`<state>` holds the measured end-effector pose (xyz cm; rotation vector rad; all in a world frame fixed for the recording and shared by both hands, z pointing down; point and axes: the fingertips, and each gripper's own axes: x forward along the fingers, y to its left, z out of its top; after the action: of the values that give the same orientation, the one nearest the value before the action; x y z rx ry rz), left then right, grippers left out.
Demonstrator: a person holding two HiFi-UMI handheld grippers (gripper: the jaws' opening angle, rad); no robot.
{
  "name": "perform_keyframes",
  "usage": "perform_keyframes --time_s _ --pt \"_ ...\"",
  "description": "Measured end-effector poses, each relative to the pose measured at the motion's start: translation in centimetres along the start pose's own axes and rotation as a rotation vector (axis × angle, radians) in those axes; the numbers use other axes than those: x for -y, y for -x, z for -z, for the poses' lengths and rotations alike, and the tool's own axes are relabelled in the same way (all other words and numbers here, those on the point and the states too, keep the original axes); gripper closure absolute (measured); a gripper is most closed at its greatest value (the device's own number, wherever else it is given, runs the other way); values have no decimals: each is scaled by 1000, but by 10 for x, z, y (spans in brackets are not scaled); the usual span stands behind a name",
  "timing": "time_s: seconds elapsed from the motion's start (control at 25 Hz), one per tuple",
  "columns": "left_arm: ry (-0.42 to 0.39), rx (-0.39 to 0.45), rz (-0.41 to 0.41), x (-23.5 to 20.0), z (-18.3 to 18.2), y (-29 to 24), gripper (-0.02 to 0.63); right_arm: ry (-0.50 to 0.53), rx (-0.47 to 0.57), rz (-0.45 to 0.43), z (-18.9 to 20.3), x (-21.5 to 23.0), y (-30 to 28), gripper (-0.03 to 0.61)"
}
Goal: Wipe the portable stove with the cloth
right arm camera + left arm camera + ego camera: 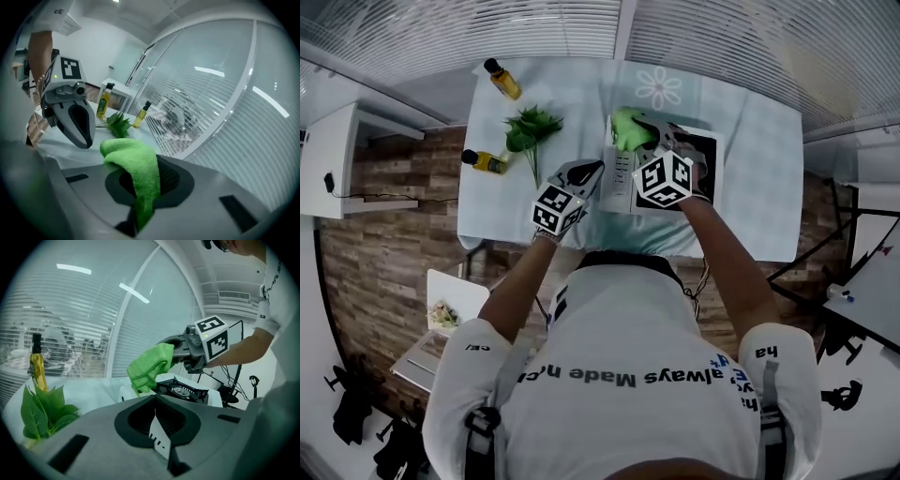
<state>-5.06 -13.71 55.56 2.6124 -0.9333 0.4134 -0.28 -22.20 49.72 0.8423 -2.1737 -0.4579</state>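
Note:
The portable stove [701, 150] is white with a black top and stands on the table's middle; its burner [180, 391] shows in the left gripper view. My right gripper [639, 131] hangs over the stove's left rear corner, shut on a green cloth [627, 127] that droops from its jaws [136, 173]. My left gripper [594, 172] hovers just left of the stove, off the table, with its jaws together. A small white slip [159, 436] with dark marks sits in the seam. The right gripper [180, 350] holds the cloth [150, 364] a little above the stove.
A pale blue cloth covers the table [750, 141]. Two yellow oil bottles [502, 79] [485, 161] and a sprig of green leaves [532, 129] lie on its left half. A white side table [328, 159] stands left and a tray with food [450, 305] sits below.

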Motion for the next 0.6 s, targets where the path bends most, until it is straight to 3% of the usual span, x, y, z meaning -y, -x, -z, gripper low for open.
perform_keyframes --time_s 0.36,0.6 --pt "59 -99 24 -6 37 -20 601 221 -222 -96 55 -31 -75 555" --pt "75 -129 41 -2 49 -23 601 219 -251 -141 63 -49 -70 555"
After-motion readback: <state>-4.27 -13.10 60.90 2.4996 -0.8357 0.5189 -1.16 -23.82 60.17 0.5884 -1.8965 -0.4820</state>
